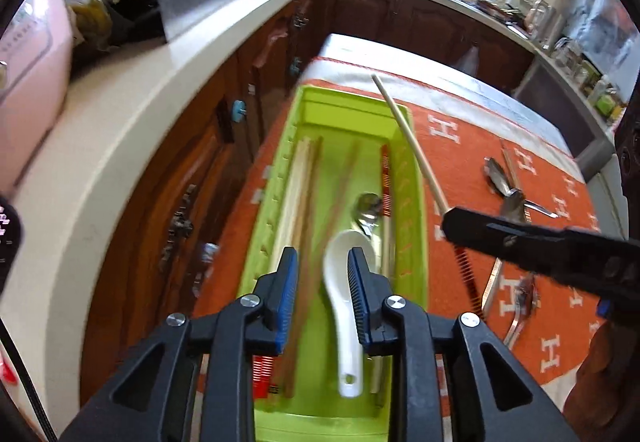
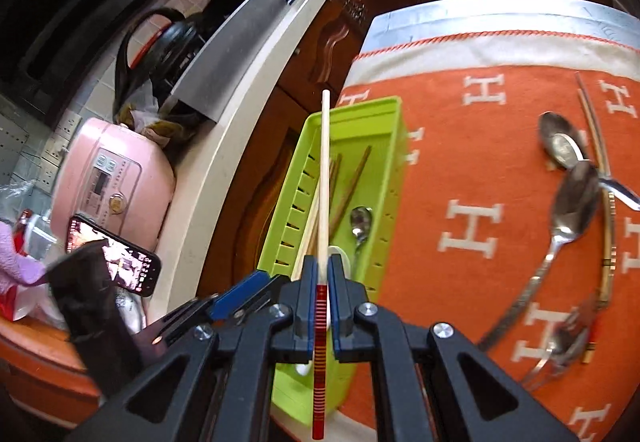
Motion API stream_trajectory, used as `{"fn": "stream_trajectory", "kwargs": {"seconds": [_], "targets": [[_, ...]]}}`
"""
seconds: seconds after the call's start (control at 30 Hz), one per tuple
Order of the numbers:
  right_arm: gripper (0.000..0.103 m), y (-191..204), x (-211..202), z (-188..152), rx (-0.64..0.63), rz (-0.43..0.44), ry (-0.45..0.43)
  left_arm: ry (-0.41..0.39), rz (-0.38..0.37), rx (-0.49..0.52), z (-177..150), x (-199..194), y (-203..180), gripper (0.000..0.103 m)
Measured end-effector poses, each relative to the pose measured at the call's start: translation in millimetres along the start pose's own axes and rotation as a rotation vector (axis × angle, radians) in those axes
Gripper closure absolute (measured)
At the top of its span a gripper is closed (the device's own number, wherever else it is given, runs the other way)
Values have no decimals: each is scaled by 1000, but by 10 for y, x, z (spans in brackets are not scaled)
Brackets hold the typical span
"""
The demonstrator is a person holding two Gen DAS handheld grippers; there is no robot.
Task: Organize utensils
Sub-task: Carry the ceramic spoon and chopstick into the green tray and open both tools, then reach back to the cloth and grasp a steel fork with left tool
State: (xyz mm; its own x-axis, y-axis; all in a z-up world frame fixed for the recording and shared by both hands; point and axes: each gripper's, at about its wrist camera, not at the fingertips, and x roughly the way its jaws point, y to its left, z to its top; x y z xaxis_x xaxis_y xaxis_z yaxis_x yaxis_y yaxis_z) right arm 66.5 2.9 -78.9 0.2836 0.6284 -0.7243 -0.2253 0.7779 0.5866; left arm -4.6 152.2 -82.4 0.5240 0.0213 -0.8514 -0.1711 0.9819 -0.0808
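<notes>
Chopstick point(image 1: 404, 146), pale with a red-striped end, is the thing in play, and the green tray point(image 1: 412, 178) is the landmark for everything else.

Left wrist view: the chopstick slants in the air above the tray's right wall, its pale tip toward the tray's far end and its striped end nearer the camera. The right gripper point(image 1: 448, 224) reaches in from beyond the tray's right side and holds the stick partway along. The left gripper point(image 1: 322, 274) hangs over the tray's near half with its blue-padded fingers apart and nothing pressed between them; a white ceramic spoon point(image 1: 344, 306) lies in the tray just below them, alongside brown chopsticks and a metal spoon.

Right wrist view: the right gripper point(image 2: 322, 274) has its fingers clamped on the chopstick point(image 2: 325, 178), which runs straight ahead along the fingers, roughly in line with the tray's point(image 2: 384, 178) long axis and above its left half. Lowering it lengthwise looks like the coming move, and the right hand already has it. More metal spoons point(image 2: 568, 210) lie on the orange cloth, well to the right of the tray.
</notes>
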Motion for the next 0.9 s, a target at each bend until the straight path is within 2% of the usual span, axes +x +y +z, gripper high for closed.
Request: {"fn": "stream_trajectory", "kwargs": {"seconds": [0.23, 0.53, 0.77, 0.9], "targets": [[96, 51, 231, -8, 25, -49, 22, -16, 82, -50, 61, -2, 73, 72], [96, 41, 115, -51, -58, -77, 7, -9, 74, -47, 63, 59, 12, 68], [96, -42, -176, -71, -153, -145, -71, -3, 53, 0, 30, 50, -202, 66], [96, -105, -371, -108, -207, -188, -118, -12, 39, 30, 19, -2, -347, 59]]}}
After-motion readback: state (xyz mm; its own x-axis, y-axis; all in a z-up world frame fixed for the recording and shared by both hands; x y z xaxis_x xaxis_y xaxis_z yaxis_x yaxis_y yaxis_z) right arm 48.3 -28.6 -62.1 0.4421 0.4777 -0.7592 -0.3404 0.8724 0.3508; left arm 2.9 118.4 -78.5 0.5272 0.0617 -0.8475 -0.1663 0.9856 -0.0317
